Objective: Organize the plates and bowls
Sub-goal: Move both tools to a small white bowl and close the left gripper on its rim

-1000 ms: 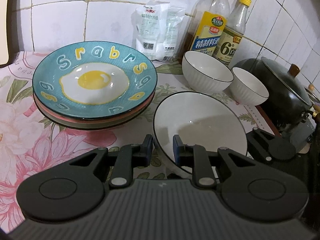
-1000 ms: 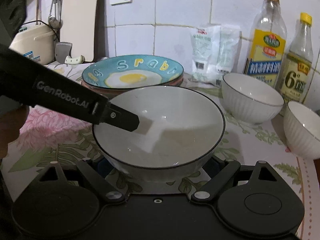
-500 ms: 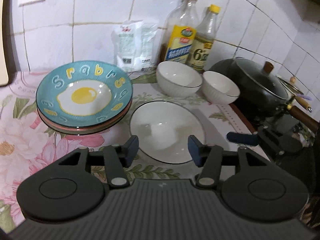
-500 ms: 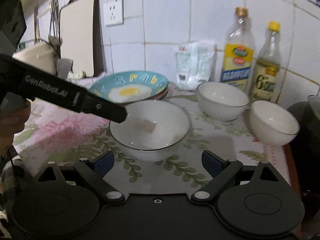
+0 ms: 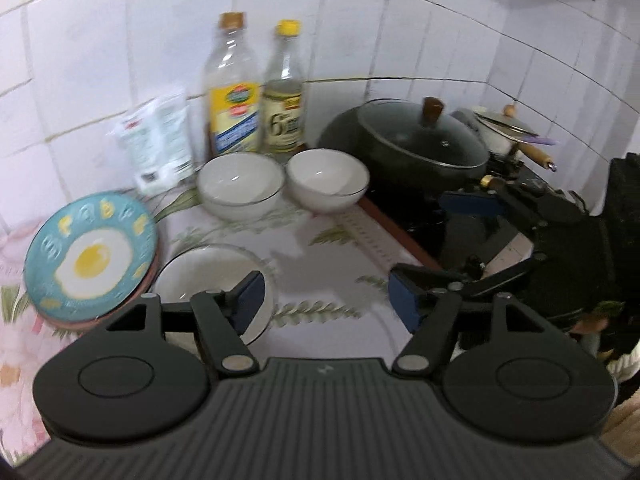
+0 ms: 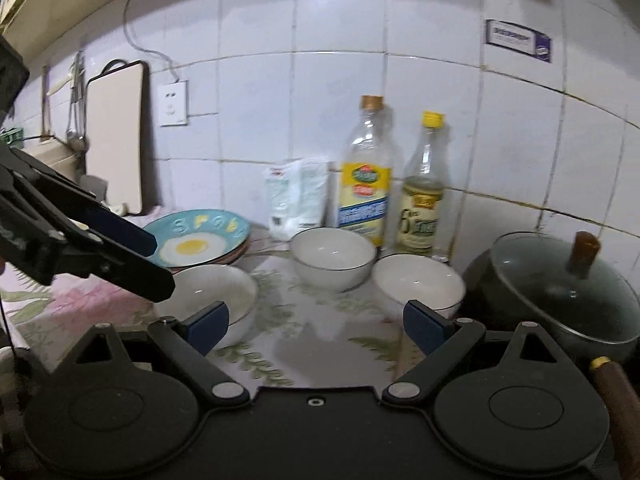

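Observation:
A stack of plates topped by a teal fried-egg plate (image 5: 90, 258) (image 6: 198, 240) sits at the left of the floral counter. A wide white bowl (image 5: 200, 280) (image 6: 216, 292) rests beside it. Two smaller white bowls (image 5: 240, 186) (image 5: 328, 176) stand near the wall, also in the right wrist view (image 6: 332, 258) (image 6: 418, 286). My left gripper (image 5: 326, 300) is open and empty, raised above the counter right of the wide bowl. My right gripper (image 6: 316, 326) is open and empty, held back from the bowls.
Two bottles (image 5: 232, 88) (image 5: 284, 88) and a white packet (image 5: 156, 140) stand against the tiled wall. A black lidded pan (image 5: 420, 140) (image 6: 560, 292) and a small pot (image 5: 504, 128) sit on the stove at right. A cutting board (image 6: 116, 136) leans at the left.
My left gripper let go of the wide bowl's rim, opened, and pulled up and to the right. My right gripper drew back and up from the bowl, which stays on the counter.

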